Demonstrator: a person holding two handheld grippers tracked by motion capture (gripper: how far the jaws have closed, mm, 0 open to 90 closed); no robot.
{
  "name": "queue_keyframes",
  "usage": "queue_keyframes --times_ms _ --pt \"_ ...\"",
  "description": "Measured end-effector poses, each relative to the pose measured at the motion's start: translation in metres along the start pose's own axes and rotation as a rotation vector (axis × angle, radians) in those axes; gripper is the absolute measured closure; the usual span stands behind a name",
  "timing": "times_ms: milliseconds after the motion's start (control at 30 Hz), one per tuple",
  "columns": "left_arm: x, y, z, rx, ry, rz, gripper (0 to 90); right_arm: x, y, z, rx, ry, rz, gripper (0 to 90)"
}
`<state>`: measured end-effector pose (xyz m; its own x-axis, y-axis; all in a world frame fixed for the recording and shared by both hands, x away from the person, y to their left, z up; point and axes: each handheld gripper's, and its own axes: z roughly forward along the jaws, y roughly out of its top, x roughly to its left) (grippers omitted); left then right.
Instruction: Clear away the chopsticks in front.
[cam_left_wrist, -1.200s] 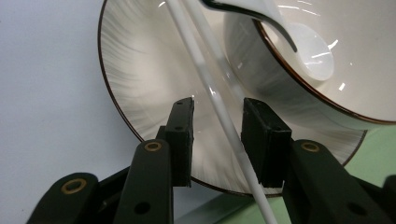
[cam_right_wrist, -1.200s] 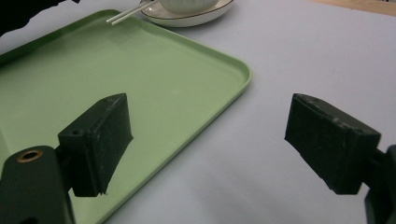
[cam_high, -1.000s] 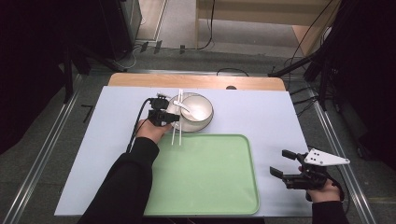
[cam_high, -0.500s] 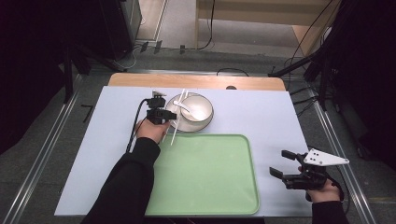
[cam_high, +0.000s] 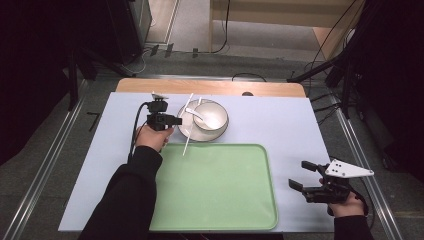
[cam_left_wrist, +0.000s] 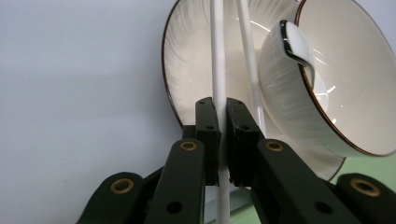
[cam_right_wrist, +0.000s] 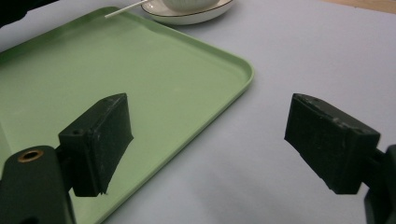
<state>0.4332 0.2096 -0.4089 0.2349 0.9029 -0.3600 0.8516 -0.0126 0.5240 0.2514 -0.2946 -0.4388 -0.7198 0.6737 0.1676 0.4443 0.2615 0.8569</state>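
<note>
Left gripper (cam_high: 175, 120) sits at the far left of the table (cam_high: 280, 125), just left of the plate (cam_high: 186, 131), jaws aimed right toward the dishes. Left forearm in a black sleeve (cam_high: 131, 190) runs up from the bottom edge, hand (cam_high: 151, 137) wrapped around the gripper body, cable looping off its left side. In the left gripper view the gripper (cam_left_wrist: 221, 135) has just closed and pinches one white chopstick (cam_left_wrist: 217, 56) between its pads; the second chopstick (cam_left_wrist: 247, 51) lies free just beside it, resting across the plate (cam_left_wrist: 187, 60). From above, the held chopstick (cam_high: 187, 131) crosses the plate rim, near end over the far edge of the green tray (cam_high: 215, 200). White bowl (cam_high: 212, 116) sits on the plate with a white spoon (cam_high: 197, 114) in it. Right gripper (cam_high: 299, 176) rests low at the near right of the table, just right of the tray, hand (cam_high: 345, 202) under it, jaws pointing left. Right gripper (cam_right_wrist: 205, 140) jaws spread wide, nothing between them, tray corner (cam_right_wrist: 233, 70) below.
</note>
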Motion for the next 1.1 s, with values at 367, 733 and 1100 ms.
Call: queue_keyframes --times_ms 367,733,1100 --pt "0.000 -0.015 -0.034 -0.022 -0.038 0.059 85.8 0.000 0.001 0.003 0.008 0.002 -0.002 15.3" --pt "-0.017 -0.049 -0.071 -0.033 -0.121 0.140 85.6 0.000 0.003 0.007 0.011 0.012 -0.008 15.4" --pt "-0.037 -0.091 -0.081 -0.007 -0.189 0.182 85.6 -0.001 0.004 0.010 0.014 0.018 -0.008 15.4"
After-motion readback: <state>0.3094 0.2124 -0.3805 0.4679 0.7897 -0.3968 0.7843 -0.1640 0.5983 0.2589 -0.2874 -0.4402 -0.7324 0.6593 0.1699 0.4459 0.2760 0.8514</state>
